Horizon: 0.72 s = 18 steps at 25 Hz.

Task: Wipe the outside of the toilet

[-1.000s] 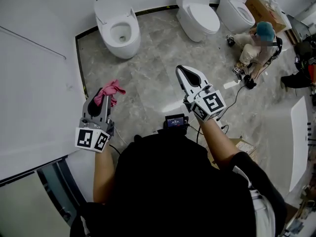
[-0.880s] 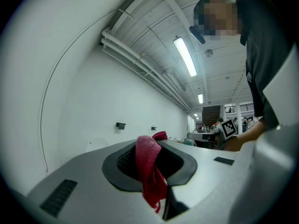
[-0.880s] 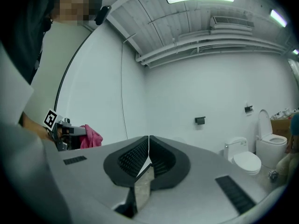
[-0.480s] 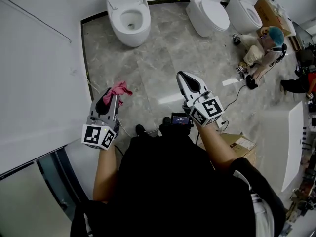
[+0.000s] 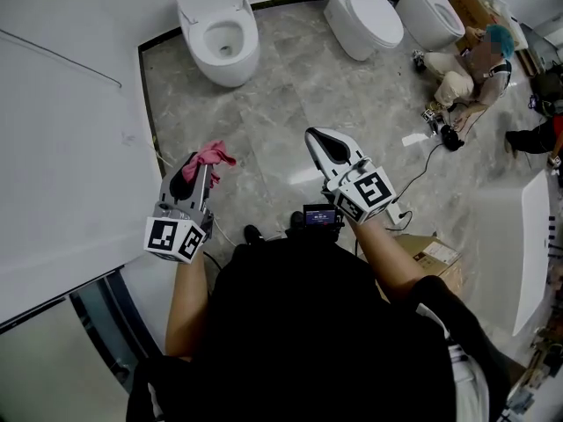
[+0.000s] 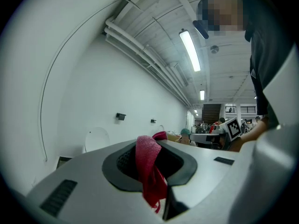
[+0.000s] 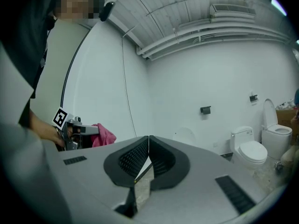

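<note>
Both grippers held low over the grey floor (image 5: 281,104), toilet far off.
Left gripper (image 5: 195,172), lower left of the head view, clamped on pink cloth (image 5: 212,157). Right gripper (image 5: 318,136), centre, jaws pressed together, nothing between. Open toilet (image 5: 220,33) at top, left of centre, well apart from both.

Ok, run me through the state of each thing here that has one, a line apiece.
left gripper: shut on the pink cloth
pink cloth: clamped, loose end bunched past the gripper tip
right gripper: shut, nothing held
left toilet: lid up, bowl open
middle toilet: lid down
right toilet: lid up
</note>
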Motion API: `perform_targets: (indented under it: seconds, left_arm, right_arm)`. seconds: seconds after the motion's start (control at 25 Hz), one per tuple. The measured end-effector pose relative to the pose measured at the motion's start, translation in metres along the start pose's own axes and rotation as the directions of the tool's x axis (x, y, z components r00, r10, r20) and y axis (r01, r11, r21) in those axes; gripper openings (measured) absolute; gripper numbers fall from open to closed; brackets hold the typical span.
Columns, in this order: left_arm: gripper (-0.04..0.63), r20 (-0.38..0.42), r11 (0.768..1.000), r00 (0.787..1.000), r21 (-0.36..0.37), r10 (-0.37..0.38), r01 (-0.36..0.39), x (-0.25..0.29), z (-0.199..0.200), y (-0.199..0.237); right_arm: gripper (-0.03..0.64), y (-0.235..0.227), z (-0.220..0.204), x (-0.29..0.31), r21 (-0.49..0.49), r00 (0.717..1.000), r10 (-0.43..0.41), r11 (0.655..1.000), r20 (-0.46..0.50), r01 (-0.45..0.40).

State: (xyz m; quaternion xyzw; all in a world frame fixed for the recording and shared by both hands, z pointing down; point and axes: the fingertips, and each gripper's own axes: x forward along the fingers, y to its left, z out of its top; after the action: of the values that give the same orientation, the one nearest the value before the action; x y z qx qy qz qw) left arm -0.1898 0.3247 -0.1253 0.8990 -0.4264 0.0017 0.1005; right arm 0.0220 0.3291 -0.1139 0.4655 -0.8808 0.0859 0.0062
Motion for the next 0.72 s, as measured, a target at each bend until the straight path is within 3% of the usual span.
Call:
perform_targets:
  seconds: [0.48, 0.72]
  left_arm:
    - [0.078, -0.015, 0.997, 0.997, -0.015, -0.082, 0.082, 0.020, -0.002, -0.028]
    - [0.078, -0.014, 0.996, 0.996, -0.010, -0.088, 0.087, 0.022, 0.002, -0.029]
  right_arm:
    - [0.034, -0.009, -0.006, -0.016, 0.022, 1.000, -0.011, 1.000, 0.015, 0.011]
    - [0.034, -0.009, -0.005, -0.015, 0.028, 1.000, -0.010, 1.000, 0.017, 0.010]
